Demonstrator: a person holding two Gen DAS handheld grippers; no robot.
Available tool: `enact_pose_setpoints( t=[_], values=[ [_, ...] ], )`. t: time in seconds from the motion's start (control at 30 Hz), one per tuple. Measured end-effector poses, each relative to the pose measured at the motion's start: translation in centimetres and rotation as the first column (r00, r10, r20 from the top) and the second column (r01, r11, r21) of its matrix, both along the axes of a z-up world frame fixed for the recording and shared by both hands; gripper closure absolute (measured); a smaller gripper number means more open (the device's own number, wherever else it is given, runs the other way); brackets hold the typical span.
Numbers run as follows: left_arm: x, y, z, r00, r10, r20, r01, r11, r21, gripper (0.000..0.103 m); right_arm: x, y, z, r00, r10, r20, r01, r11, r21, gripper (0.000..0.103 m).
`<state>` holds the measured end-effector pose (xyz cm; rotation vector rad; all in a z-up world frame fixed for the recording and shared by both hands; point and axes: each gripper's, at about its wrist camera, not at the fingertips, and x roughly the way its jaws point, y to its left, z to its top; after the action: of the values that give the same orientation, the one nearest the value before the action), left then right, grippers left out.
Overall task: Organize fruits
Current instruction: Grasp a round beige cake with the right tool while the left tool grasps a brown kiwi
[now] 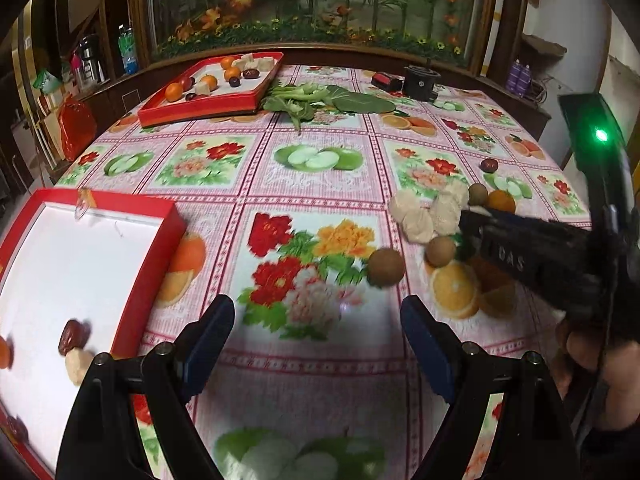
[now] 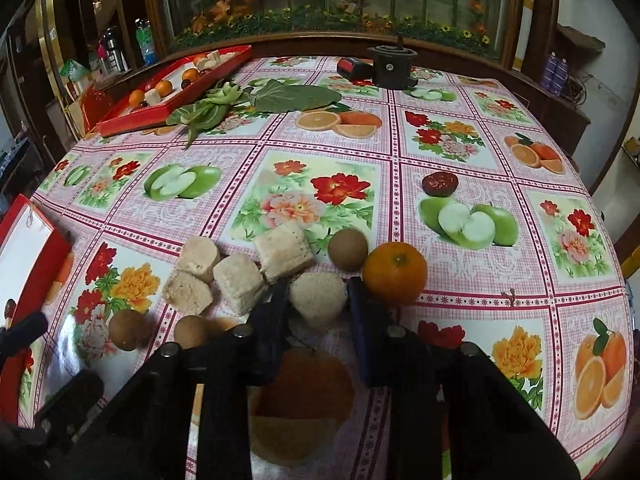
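My right gripper (image 2: 317,294) is shut on a round beige piece (image 2: 318,300) that rests on the tablecloth. Beside it lie more beige pieces (image 2: 240,284), an orange (image 2: 394,272), brown round fruits (image 2: 347,249) and a red date (image 2: 440,183). My left gripper (image 1: 316,320) hangs open over the cloth with nothing between its fingers. A brown fruit (image 1: 386,267) lies just ahead of it to the right. To its left is the near red box (image 1: 140,248), which holds a date (image 1: 74,338), a beige piece (image 1: 80,364) and part of an orange.
A far red tray (image 1: 208,100) of oranges, dates and beige pieces stands at the back left. Leafy greens (image 1: 320,100) lie beside it. A black round device (image 2: 392,66) and a small red item (image 2: 354,68) sit at the back edge. A hand (image 1: 592,352) holds the right gripper.
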<state>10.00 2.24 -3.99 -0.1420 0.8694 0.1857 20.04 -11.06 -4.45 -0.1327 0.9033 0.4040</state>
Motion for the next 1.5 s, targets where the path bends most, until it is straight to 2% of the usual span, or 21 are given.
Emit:
enact_pose_setpoints(
  t=[0.2,0.47,0.67,0.73,0.97,1.13,1.23,1.37,1.5],
  values=[
    [2.0,-1.0,-0.5,1.000,-0.023,-0.013,0.023,0.999,-0.028,0.018,-1.5,-2.3,0.8,0.999,-0.032,0.007,0.031,0.998,0.061,0.073],
    [3.3,-1.6,-1.6,0.999,0.005,-0.040,-0.003,0.999,0.033,0.022,-2.7,-3.9,1.7,0.999,-0.034,0.022,0.031,0.988,0.149,0.073],
    [3.4,-2.4,-1.3,1.000,-0.021,-0.020,0.022,0.999,0.047,0.057,-3.1,-3.9,2.3,0.998,-0.022,0.058,0.012,0.987,0.162,0.073],
    [3.4,-2.8,-1.2,0.999,-0.037,-0.017,0.038,0.998,0.059,0.081,-3.2,-4.0,2.3,0.998,-0.016,0.061,0.005,0.986,0.169,0.073],
    [2.8,-2.8,-1.0,0.998,-0.043,-0.041,0.045,0.998,0.052,0.082,-3.3,-4.3,2.7,0.997,-0.015,0.074,0.000,0.982,0.191,0.073],
    [-0.3,-2.4,-0.5,0.997,-0.031,-0.064,0.033,0.999,0.027,0.082,-3.5,-3.8,2.7,0.998,-0.008,0.055,-0.002,0.983,0.185,0.073],
    [-2.9,-2.3,-0.2,0.998,-0.036,-0.049,0.037,0.999,0.026,0.082,-4.9,-3.2,3.5,0.997,0.013,0.073,-0.025,0.985,0.168,0.073],
    [-4.7,-2.2,-0.2,0.997,-0.048,-0.068,0.049,0.999,0.014,0.082,-7.0,-2.5,3.8,0.997,0.032,0.067,-0.041,0.990,0.138,0.073],
    [-6.5,-1.9,0.9,0.998,-0.045,-0.041,0.046,0.999,0.016,0.082,-9.6,-2.5,4.6,0.996,0.036,0.086,-0.047,0.990,0.134,0.073]
  ],
)
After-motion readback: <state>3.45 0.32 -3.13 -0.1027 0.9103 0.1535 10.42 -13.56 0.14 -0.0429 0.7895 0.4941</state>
